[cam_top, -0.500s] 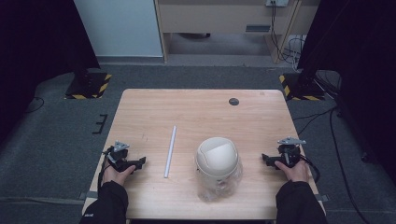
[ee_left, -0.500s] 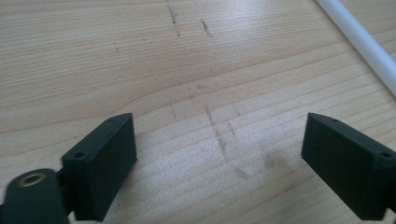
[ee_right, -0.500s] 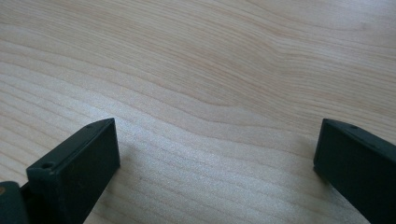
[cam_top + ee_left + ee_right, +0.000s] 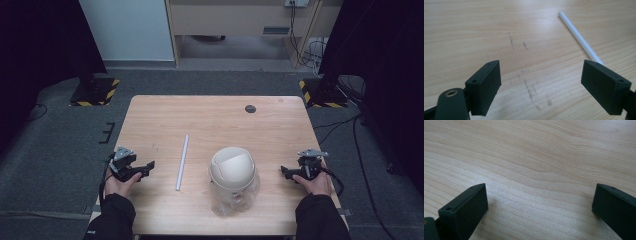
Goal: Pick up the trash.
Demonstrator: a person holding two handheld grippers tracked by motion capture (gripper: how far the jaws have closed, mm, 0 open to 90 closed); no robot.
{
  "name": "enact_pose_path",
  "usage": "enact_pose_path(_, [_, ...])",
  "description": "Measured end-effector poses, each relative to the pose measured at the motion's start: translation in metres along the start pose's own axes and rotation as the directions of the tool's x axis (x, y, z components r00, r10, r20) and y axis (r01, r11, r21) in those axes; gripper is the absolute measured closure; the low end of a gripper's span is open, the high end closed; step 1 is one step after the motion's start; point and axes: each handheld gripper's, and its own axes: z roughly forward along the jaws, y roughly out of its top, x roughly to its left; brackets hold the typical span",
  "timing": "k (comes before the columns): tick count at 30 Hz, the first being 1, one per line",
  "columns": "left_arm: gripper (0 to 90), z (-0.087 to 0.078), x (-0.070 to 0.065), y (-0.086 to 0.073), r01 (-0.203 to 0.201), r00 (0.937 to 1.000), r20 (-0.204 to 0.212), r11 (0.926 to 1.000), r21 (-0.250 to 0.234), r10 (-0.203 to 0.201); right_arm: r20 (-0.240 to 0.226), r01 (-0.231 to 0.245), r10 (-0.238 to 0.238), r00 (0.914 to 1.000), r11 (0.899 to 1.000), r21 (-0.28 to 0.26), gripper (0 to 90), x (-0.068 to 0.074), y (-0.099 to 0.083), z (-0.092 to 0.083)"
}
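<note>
Broadly, the wooden surface [image 4: 215,120] carries few things: a clear plastic cup with a beige domed lid [image 4: 232,171] stands near the near edge, slightly right of the middle, and a long white straw [image 4: 182,162] lies flat to its left, running from the near edge toward the far one. A small dark disc [image 4: 250,108] sits alone near the far edge, well apart from everything else.

Each hand rests low by a side edge. The left hand-held gripper [image 4: 146,167] sits near the left edge with its jaws spread wide and nothing between them; in the left gripper view the straw [image 4: 579,37] runs off past the right-hand pad, just beyond the gap. The right hand-held gripper [image 4: 285,172] lies near the right edge, likewise spread wide and empty, pointing toward the cup, with bare wood [image 4: 536,170] ahead of it.

By my reading the work is at its start: the straw wants picking up by the left hand-held gripper and the cup steadying with the right. To do it well, slide the left one sideways until the straw lies centred between the pads, come down low because it lies flush on the wood and will roll, and close across it near its middle. The cup looks light and top-heavy, so a gentle hold below the lid seems wise
</note>
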Motion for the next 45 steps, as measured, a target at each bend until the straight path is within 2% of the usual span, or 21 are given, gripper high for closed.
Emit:
enact_pose_path(2, [14.5,-0.008,-0.001,0.006,-0.004,1.0000,0.006,0.9987,-0.052,0.005,0.000,0.000,0.000,1.0000,1.000,0.000,0.6,0.000,0.000,0.000])
enact_pose_path(4, [14.6,-0.010,-0.002,0.009,-0.008,0.9998,0.018,0.9976,-0.068,0.009,0.000,0.000,0.000,1.0000,1.000,0.000,0.6,0.000,0.000,0.000])
enact_pose_path(5, [14.6,-0.014,-0.004,0.012,-0.015,0.9989,0.042,0.9952,-0.097,0.019,0.000,0.000,0.000,1.0000,1.000,0.000,0.6,0.000,0.000,0.000])
enact_pose_path(14, [15.0,-0.024,-0.016,0.025,-0.030,0.9918,0.118,0.9871,-0.157,0.049,-0.001,0.001,-0.001,1.0000,1.000,0.000,0.6,0.000,0.000,0.000])
enact_pose_path(19, [15.1,-0.032,-0.026,0.034,-0.061,0.9832,0.157,0.9790,-0.194,0.093,-0.004,0.003,-0.003,1.0000,1.000,-0.001,0.6,0.000,0.000,0.000])
enact_pose_path(24, [15.1,-0.039,-0.034,0.042,-0.057,0.9759,0.192,0.9705,-0.234,0.104,-0.004,0.004,-0.004,1.0000,1.000,-0.001,0.6,0.000,0.000,0.000])
enact_pose_path(25, [15.0,-0.042,-0.039,0.045,-0.060,0.9714,0.208,0.9668,-0.248,0.114,-0.004,0.004,-0.004,1.0000,1.000,0.000,0.6,0.000,0.000,0.000])
enact_pose_path(29, [15.0,-0.045,-0.045,0.050,-0.070,0.9656,0.225,0.9625,-0.262,0.131,-0.004,0.004,-0.004,1.0000,1.000,0.000,0.6,0.000,0.000,0.000])
enact_pose_path(31, [15.0,-0.047,-0.050,0.052,-0.076,0.9605,0.239,0.9608,-0.267,0.143,-0.004,0.004,-0.004,1.0000,1.000,0.000,0.6,0.000,0.000,0.000])
enact_pose_path(33, [15.0,-0.049,-0.057,0.056,-0.092,0.9517,0.258,0.9565,-0.277,0.166,-0.004,0.003,-0.003,1.0000,1.000,0.000,0.6,0.000,0.000,0.000])
enact_pose_path(34, [15.0,-0.049,-0.057,0.056,-0.092,0.9517,0.258,0.9565,-0.277,0.166,-0.004,0.003,-0.003,1.0000,1.000,0.000,0.6,0.000,0.000,0.000])
enact_pose_path(35, [15.0,-0.051,-0.062,0.058,-0.101,0.9438,0.276,0.9530,-0.286,0.182,-0.004,0.003,-0.003,1.0000,1.000,0.000,0.6,0.000,0.000,0.000])
enact_pose_path(36, [15.0,-0.051,-0.062,0.058,-0.101,0.9438,0.276,0.9530,-0.286,0.182,-0.004,0.003,-0.003,1.0000,1.000,0.000,0.6,0.000,0.000,0.000])
enact_pose_path(38, [14.9,-0.052,-0.068,0.060,-0.113,0.9360,0.289,0.9494,-0.293,0.200,-0.004,0.004,-0.004,1.0000,1.000,0.000,0.6,0.000,0.000,0.000])
enact_pose_path(39, [14.9,-0.053,-0.074,0.062,-0.124,0.9288,0.301,0.9470,-0.296,0.216,-0.004,0.004,-0.004,1.0000,1.000,0.000,0.6,0.000,0.000,0.000])
enact_pose_path(40, [14.8,-0.053,-0.074,0.062,-0.124,0.9288,0.301,0.9470,-0.296,0.216,-0.004,0.004,-0.004,1.0000,1.000,0.000,0.6,0.000,0.000,0.000])
enact_pose_path(41, [14.8,-0.053,-0.079,0.063,-0.132,0.9211,0.315,0.9452,-0.299,0.228,-0.004,0.003,-0.003,1.0000,1.000,0.000,0.6,0.000,0.000,0.000])
enact_pose_path(42, [14.8,-0.053,-0.079,0.063,-0.132,0.9211,0.315,0.9452,-0.299,0.228,-0.004,0.003,-0.003,1.0000,1.000,0.000,0.6,0.000,0.000,0.000])
enact_pose_path(43, [14.8,-0.053,-0.083,0.064,-0.141,0.9145,0.325,0.9434,-0.300,0.241,-0.004,0.004,-0.004,1.0000,1.000,0.000,0.6,0.000,0.000,0.000])
enact_pose_path(44, [14.9,-0.053,-0.083,0.064,-0.141,0.9145,0.325,0.9434,-0.300,0.241,-0.004,0.004,-0.004,1.0000,1.000,0.000,0.6,0.000,0.000,0.000])
enact_pose_path(45, [14.9,-0.054,-0.089,0.066,-0.152,0.9051,0.340,0.9410,-0.302,0.256,-0.004,0.004,-0.004,1.0000,1.000,0.000,0.6,0.000,0.000,0.000])
